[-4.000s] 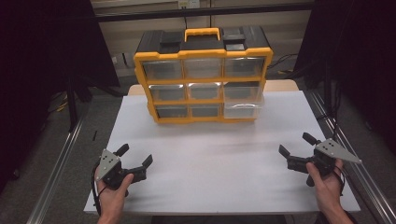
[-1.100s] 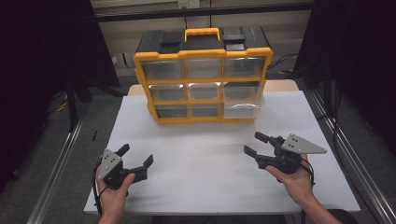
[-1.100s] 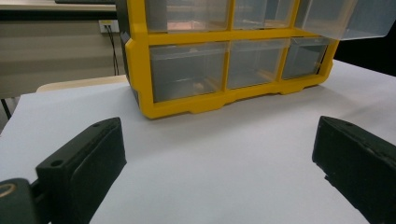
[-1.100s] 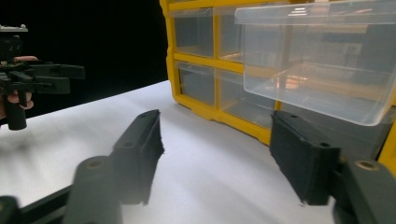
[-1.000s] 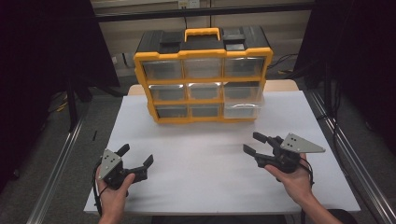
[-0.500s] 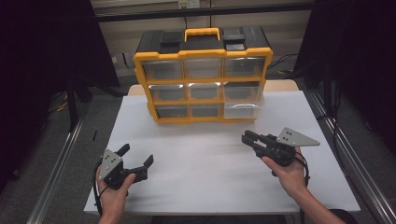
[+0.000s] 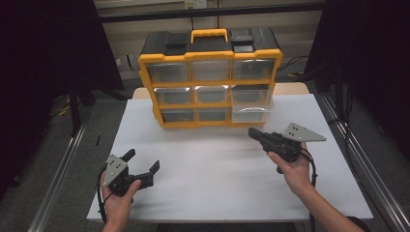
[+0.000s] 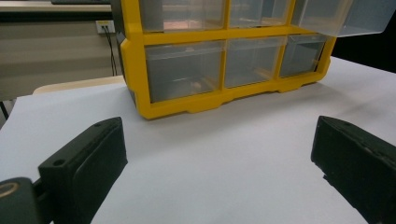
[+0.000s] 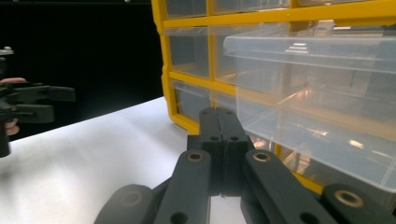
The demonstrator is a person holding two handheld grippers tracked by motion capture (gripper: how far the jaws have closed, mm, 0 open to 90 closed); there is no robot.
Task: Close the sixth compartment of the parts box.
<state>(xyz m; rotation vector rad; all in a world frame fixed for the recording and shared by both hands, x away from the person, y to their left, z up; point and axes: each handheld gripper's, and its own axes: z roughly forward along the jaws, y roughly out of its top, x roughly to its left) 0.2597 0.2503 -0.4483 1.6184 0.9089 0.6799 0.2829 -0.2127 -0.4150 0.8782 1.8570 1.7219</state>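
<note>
Two jaw pairs: my right gripper (image 7: 261,136) has its jaws pressed together, empty, beside the drawer (image 9: 322,84) pulled out of the cabinet (image 7: 211,82) at the bench's far edge. My left gripper (image 7: 141,164) rests spread near the front-left corner. That drawer looks thin, light, slippery plastic; I'd hook its front lip. My right gripper view shows its overhang clearly.

R gripper (image 7: 255,134) moved fwd & inward from the table's right edge toward the drawer cabinet (image 7: 211,79); its fingers (image 9: 223,140), spread before, now pressed together.
</note>
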